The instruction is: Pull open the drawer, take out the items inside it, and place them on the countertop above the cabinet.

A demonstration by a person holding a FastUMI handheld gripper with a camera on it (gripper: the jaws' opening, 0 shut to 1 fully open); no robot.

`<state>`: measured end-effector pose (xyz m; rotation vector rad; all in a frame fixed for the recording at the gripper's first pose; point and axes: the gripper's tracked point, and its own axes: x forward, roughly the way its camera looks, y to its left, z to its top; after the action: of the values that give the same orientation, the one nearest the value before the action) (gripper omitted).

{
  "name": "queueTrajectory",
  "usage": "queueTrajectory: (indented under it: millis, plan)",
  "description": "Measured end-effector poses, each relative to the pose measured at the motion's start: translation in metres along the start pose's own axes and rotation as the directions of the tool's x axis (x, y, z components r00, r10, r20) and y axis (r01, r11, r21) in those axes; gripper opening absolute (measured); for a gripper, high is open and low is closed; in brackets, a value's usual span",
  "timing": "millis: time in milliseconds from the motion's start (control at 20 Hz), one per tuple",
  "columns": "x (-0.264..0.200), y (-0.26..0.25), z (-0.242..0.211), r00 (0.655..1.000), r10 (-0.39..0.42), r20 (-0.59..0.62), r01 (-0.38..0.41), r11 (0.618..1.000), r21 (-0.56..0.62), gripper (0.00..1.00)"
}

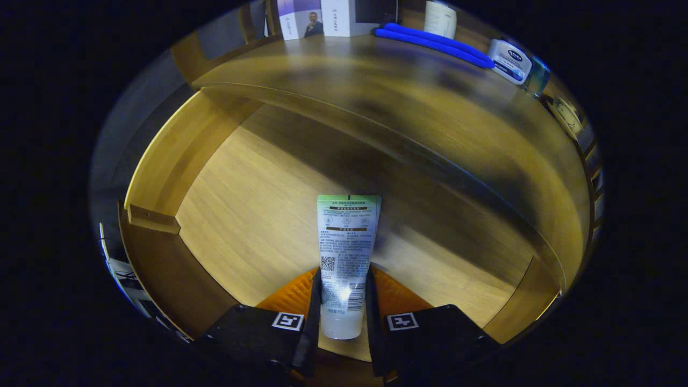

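Worktop [376, 91] is the biggest thing in the gripper view: wood-grain top of the cabinet, curved front edge running across above the drawer, surface motion-blurred. Along its far side: white boxes [322, 19] standing upright, one with a purple panel; a long blue item [435, 44] lying flat, looks like two parallel blue bars, can't tell what it is; a pale upright container [441, 19] just behind the blue item; a white and blue bottle [510, 60] lying tilted at the blue item's near end, with a greenish clear item touching it on the outer side.

Drawer [161, 161] is pulled open below the worktop edge. Light wood floor, raised side walls, a small wood block on the left wall. Floor bare apart from what the tongs hold over it.

Tongs [343, 306]: black bodies with square markers, orange ribbed parts behind the fingers [314, 301]. Both fingers press on the tube's sides, clamped on it.

Tube [346, 252]: white squeeze tube with a green band at the flat crimped end, printed text and codes on the face. Cap end sits between the fingers, crimped end points ahead toward the worktop edge. It's over the drawer floor; can't tell whether it rests on it or is lifted.
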<state>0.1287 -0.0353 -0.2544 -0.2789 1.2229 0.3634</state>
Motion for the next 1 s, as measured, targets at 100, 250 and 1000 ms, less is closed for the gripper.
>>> queueTrajectory:
  millis: [100,250,1000]
  plan:
    - [-0.009,0.002,0.006,0.999,-0.003,0.039,0.003,1.000,-0.016,0.42]
    - [-0.027,0.009,0.006,0.997,0.008,0.075,-0.006,1.000,-0.027,0.42]
    - [-0.136,0.034,0.030,0.938,0.089,0.335,-0.089,0.996,-0.016,0.42]
